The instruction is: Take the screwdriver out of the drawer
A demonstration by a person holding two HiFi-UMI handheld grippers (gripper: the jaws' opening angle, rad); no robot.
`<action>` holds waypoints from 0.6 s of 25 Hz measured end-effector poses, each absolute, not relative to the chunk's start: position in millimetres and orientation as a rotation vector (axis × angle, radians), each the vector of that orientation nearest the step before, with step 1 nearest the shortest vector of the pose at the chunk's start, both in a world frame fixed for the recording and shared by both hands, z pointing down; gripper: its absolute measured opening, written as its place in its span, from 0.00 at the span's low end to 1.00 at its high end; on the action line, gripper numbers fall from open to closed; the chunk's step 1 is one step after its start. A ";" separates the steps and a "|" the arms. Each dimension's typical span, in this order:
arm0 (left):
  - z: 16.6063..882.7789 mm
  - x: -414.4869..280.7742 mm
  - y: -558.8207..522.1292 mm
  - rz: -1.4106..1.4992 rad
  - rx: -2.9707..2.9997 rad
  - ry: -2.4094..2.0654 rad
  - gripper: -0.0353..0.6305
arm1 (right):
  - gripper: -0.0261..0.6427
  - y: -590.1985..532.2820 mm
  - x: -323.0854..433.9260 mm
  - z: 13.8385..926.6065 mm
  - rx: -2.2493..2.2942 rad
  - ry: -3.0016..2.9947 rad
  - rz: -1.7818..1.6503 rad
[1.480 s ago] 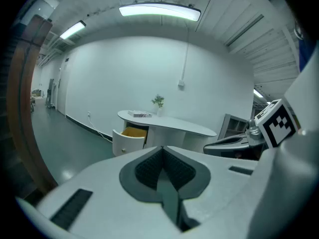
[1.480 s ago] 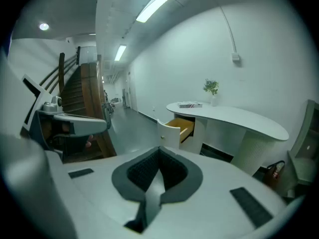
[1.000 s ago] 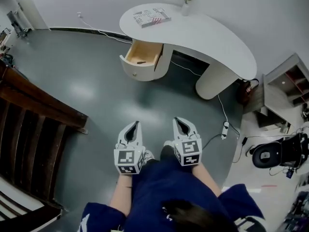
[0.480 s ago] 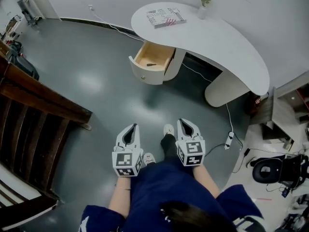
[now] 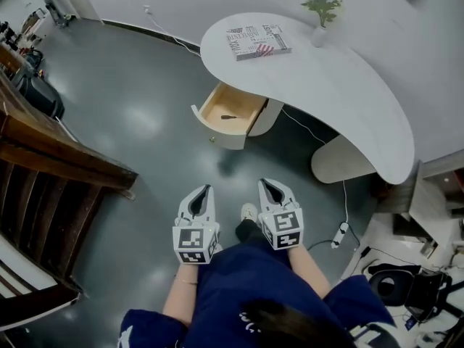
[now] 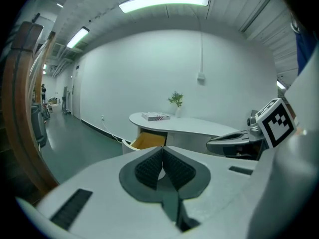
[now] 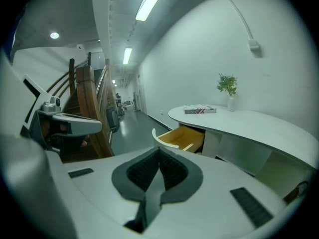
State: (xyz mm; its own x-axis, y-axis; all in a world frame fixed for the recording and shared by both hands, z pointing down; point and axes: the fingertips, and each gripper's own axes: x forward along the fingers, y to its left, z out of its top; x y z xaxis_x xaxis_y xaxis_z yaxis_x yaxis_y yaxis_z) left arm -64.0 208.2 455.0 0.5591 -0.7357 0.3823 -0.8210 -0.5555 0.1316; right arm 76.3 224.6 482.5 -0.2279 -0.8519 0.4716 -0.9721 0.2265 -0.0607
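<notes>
Well short of the open pale wooden drawer (image 5: 246,106) under the curved white counter (image 5: 341,85), with left tool (image 5: 205,189) and right tool (image 5: 267,184) clenched empty. Close in, spread one over the small dark screwdriver (image 5: 230,116) lying inside, pinch squarely.

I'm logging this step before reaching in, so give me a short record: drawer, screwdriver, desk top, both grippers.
drawer: open, pulled out from under the desk
screwdriver: small dark tool lying inside the drawer, untouched
desk top: book and plant
left gripper: shut, empty, well short of the drawer
right gripper: shut, empty, beside the left one
</notes>
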 end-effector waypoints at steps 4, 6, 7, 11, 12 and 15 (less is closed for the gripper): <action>459.8 -32.4 183.8 0.401 2.456 -1.311 0.06 | 0.05 197.8 103.5 489.1 1.647 -2.183 0.516; 462.3 -18.7 175.1 0.394 2.429 -1.319 0.06 | 0.05 187.9 113.1 492.5 1.612 -2.196 0.530; 463.4 -13.4 171.6 0.392 2.419 -1.323 0.06 | 0.05 183.2 116.2 494.2 1.592 -2.206 0.535; 471.0 1.3 161.5 0.408 2.392 -1.337 0.06 | 0.05 168.0 124.1 504.2 1.526 -2.224 0.558; 474.8 4.0 160.6 0.418 2.381 -1.336 0.06 | 0.05 167.4 125.4 508.4 1.513 -2.220 0.570; 481.2 12.0 156.8 0.445 2.373 -1.323 0.06 | 0.05 168.4 126.9 518.9 1.487 -2.214 0.617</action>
State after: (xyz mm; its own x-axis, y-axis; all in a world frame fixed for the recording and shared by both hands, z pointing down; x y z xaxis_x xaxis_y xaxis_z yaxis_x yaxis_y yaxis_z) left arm 12.0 156.8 481.2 0.5052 -0.7361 0.4504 -0.8587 -0.4809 0.1772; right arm 126.9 168.4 518.9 -0.3529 -0.7547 0.5531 -0.9320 0.3360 -0.1362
